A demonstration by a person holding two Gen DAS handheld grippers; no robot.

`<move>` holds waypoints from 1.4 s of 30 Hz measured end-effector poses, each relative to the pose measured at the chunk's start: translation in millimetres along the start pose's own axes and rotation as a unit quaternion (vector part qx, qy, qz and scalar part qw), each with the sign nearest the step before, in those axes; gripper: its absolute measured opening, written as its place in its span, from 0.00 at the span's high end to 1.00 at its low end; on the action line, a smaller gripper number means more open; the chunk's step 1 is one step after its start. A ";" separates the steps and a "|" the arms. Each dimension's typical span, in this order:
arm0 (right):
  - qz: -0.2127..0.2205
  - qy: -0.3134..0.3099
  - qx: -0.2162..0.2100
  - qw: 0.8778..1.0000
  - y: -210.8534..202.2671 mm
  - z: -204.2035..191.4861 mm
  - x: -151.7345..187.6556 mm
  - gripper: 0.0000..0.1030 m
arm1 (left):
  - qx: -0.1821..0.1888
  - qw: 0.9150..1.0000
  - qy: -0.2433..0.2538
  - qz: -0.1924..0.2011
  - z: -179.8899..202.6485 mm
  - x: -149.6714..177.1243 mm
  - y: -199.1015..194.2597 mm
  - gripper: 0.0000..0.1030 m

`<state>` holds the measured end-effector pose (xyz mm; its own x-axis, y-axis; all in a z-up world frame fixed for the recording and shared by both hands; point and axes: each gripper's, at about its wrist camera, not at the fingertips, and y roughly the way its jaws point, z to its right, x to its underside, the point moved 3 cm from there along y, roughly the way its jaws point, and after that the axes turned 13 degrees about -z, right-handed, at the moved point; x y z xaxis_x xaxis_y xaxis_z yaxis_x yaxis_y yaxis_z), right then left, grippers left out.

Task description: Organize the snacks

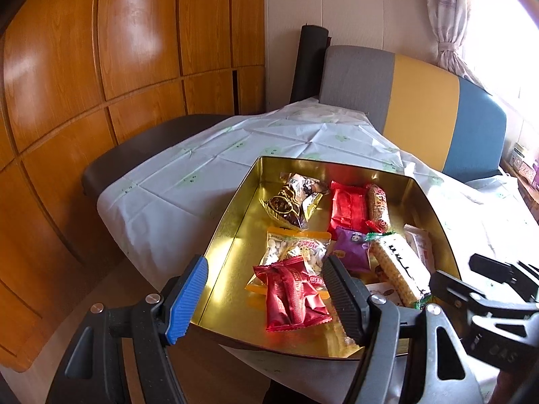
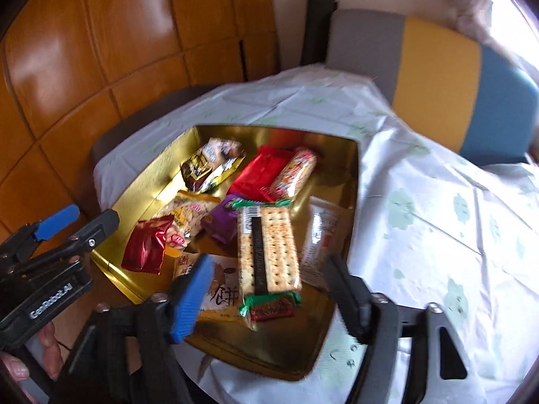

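Observation:
A gold tin tray (image 1: 235,215) (image 2: 350,181) on the table holds several snack packs: a dark red pack (image 1: 293,298) (image 2: 145,249), a nut bag (image 1: 296,247) (image 2: 188,213), a brown-gold pack (image 1: 293,202) (image 2: 210,165), a bright red pack (image 1: 348,207) (image 2: 259,173), a purple pack (image 1: 353,250) (image 2: 222,225) and a cracker sleeve (image 1: 401,267) (image 2: 267,252). My left gripper (image 1: 266,299) is open and empty above the tray's near left corner. My right gripper (image 2: 269,298) is open and empty above the tray's near edge, over the cracker sleeve.
A white tablecloth (image 1: 202,161) (image 2: 438,202) with green prints covers the table. A grey, yellow and blue chair back (image 1: 421,101) (image 2: 438,74) stands behind it. Wooden panelling (image 1: 101,67) fills the left. The other gripper shows at each view's edge (image 1: 488,289) (image 2: 60,235).

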<state>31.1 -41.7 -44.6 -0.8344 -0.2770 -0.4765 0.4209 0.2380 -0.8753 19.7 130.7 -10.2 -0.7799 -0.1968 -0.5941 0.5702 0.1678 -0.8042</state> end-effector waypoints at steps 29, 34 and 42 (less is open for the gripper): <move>0.042 0.025 0.057 0.997 -19.9 9.3 24.3 0.24 | -0.020 0.999 0.002 0.033 14.5 5.3 -17.3 0.30; 0.045 0.023 0.059 0.997 -20.5 7.8 24.2 0.24 | -0.017 0.999 0.001 0.032 13.5 5.2 -17.4 0.30; 0.047 0.022 0.060 0.997 -21.3 7.2 24.3 0.23 | -0.023 0.999 -0.003 0.036 12.1 4.6 -18.5 0.30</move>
<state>4.5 -60.2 -38.2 -0.8032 -0.2164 -0.5549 0.5353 0.1462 -0.8319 8.7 115.0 1.7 -0.7359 -0.1875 -0.6506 0.6124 0.2254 -0.7577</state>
